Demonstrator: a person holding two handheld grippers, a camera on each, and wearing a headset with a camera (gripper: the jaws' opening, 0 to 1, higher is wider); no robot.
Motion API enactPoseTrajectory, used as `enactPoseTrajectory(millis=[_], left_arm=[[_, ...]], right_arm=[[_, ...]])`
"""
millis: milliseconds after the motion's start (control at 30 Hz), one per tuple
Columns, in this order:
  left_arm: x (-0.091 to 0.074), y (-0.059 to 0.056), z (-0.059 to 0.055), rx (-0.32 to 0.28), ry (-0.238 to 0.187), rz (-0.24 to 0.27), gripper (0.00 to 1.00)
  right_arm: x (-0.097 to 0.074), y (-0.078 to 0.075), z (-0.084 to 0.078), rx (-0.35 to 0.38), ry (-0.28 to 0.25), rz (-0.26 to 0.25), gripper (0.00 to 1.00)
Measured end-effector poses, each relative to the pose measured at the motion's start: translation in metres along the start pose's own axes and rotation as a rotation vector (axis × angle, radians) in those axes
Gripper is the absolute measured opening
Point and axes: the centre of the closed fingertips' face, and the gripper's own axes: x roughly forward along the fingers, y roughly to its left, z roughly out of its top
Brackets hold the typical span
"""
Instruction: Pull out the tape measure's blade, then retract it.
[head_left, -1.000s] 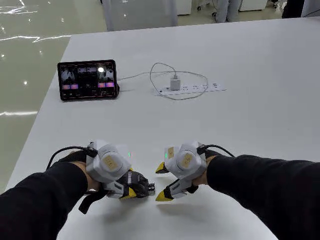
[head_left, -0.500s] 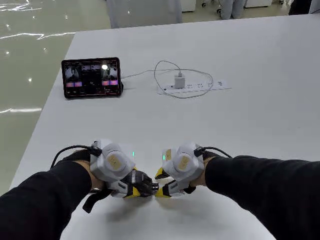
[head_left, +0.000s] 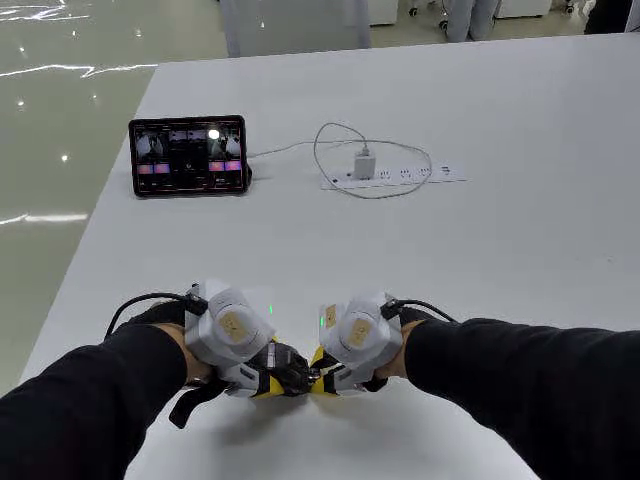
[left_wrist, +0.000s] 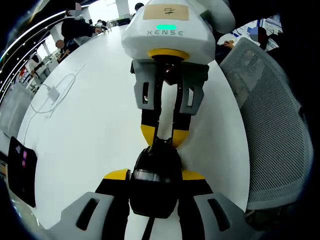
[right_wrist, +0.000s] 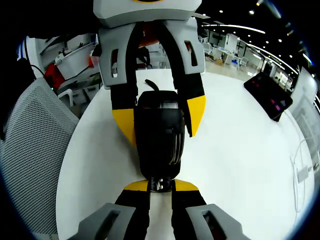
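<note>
Holding tape measure (head_left: 287, 370) low at the person's edge of the counter (head_left: 500, 200), between the two grippers; resting or just hovering, can't tell. Fingers of left gripper (left_wrist: 155, 176) pinching the black case from both sides. Fingers of right gripper (right_wrist: 159, 187) pressed together on the small metal hook (right_wrist: 159, 183) at the case mouth. No blade length visible, so judging the pull as not yet started. Main risk: hook slipping out of the right fingers on the pull, given a thin pinch on a tiny tab, with likely snap-back into the case. Second: case twisting or sliding in the left fingers under spring load, given rounded plastic and a two-sided hold. Third: pulling off-axis, kinking the blade or scraping its edge against the mouth. Fourth, on retract: releasing early, whipping the blade back and slamming the hook into the case; safer feeding it back under tension. Also worth minding the counter edge nearby, with any drop probably ending on the floor. Can't tell lock-slider state from here. Count: one tape measure, two grippers, one tablet (head_left: 188, 155), one power strip (head_left: 400, 176), one charger (head_left: 364, 163) plugged into it, one white cable (head_left: 330, 135) looping around the strip and heading toward the tablet, one mesh chair (left_wrist: 270, 125) beside the counter.
</note>
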Motion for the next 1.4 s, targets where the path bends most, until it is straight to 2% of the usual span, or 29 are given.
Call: enactPoseTrajectory(millis=[100,200,567,800,1067,1400], left_arm=[[0.000,0.000,0.000,-0.003,-0.001,0.000,0.31],[0.000,0.001,0.000,-0.010,-0.006,-0.001,0.31],[0.000,0.001,0.000,-0.018,-0.005,0.003,0.31],[0.000,0.002,0.001,-0.035,-0.020,0.002,0.31],[0.000,0.002,0.001,-0.041,-0.029,0.006,0.31],[0.000,0.003,0.001,-0.046,-0.033,0.007,0.31]], right_arm=[[0.000,0.000,-0.001,-0.027,-0.007,0.013,0.12],[0.000,-0.002,-0.001,-0.017,-0.009,0.018,0.11],[-0.001,-0.003,-0.002,-0.022,-0.002,0.013,0.10],[-0.002,-0.004,-0.003,-0.047,0.005,0.002,0.10],[-0.004,-0.005,-0.005,0.000,0.004,0.017,0.10],[-0.007,-0.005,-0.011,-0.002,0.015,0.017,0.10]])
